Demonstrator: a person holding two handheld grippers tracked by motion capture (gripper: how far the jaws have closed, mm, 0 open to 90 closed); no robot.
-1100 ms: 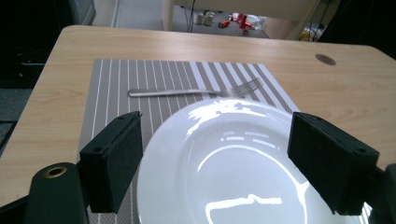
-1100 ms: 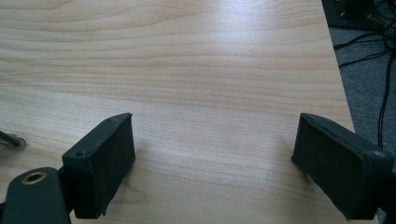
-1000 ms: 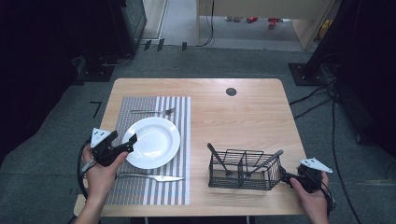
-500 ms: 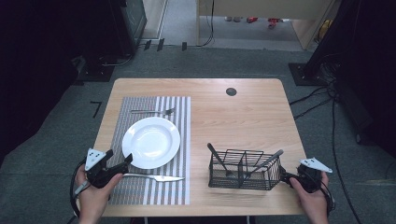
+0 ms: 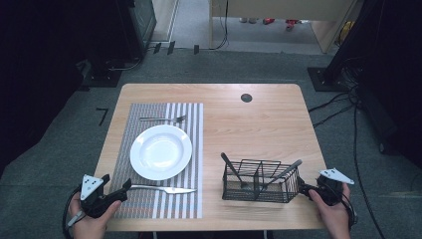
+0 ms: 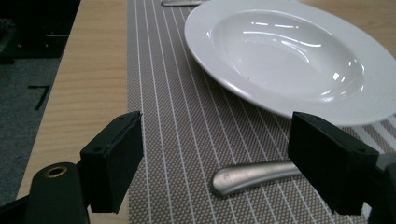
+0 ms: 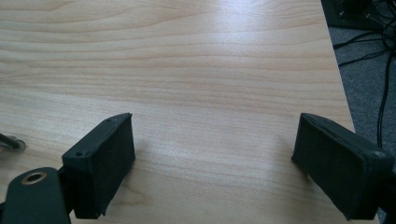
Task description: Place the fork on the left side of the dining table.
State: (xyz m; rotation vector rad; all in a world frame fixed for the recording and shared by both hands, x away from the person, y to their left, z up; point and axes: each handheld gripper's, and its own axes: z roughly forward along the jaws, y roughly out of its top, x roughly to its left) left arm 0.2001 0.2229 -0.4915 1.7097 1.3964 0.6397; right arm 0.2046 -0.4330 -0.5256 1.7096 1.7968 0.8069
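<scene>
Two grippers sit at the near edge of the tabletop (image 5: 259, 114), one at each near corner. Left gripper (image 5: 122, 190) at the near-left corner, fingers (image 6: 112, 165) wide apart, nothing between them but the striped placemat (image 5: 194, 149); its tip is just beside the handle end of the knife (image 5: 161, 189). Knife lies flat on the placemat, along the near edge, handle toward the left gripper, between the fingers in the left gripper view. White plate (image 5: 160, 152) centred on the placemat, just behind the knife. Fork (image 5: 163, 119) on the placemat on the far side of the plate. Right gripper (image 5: 304, 191) at the near-right corner, fingers (image 7: 100, 163) wide apart over bare wood, holding nothing, just beside the right end of the black wire caddy (image 5: 259, 181). Caddy stands near the near edge, right of the placemat, with two utensils leaning in it. Small dark round hole (image 5: 246, 97) near the far edge.
</scene>
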